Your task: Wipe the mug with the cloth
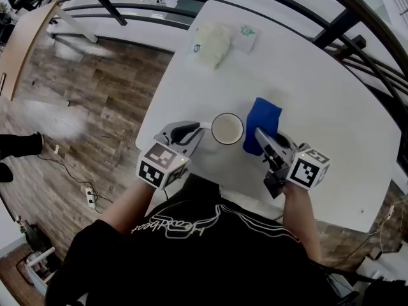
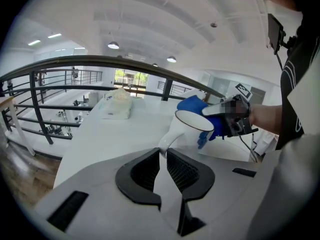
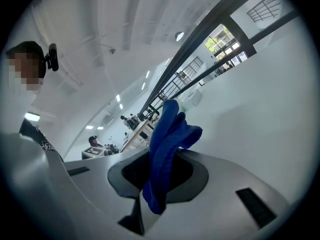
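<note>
The left gripper's (image 2: 162, 154) fingers pinch the thin handle of a glossy white ceramic mug (image 2: 192, 129) above the smooth white counter (image 1: 306, 75). Just right of the mug, the right gripper's (image 3: 161, 156) fingers clamp a bunched, fluffy blue cloth (image 3: 167, 134). Wiping pressure could twist the slick handle loose.

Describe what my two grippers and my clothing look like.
The left gripper and right gripper are pale grey with black ribbed jaw pads; each carries a white cube with black square markers. The person wears a black top with white script.
</note>
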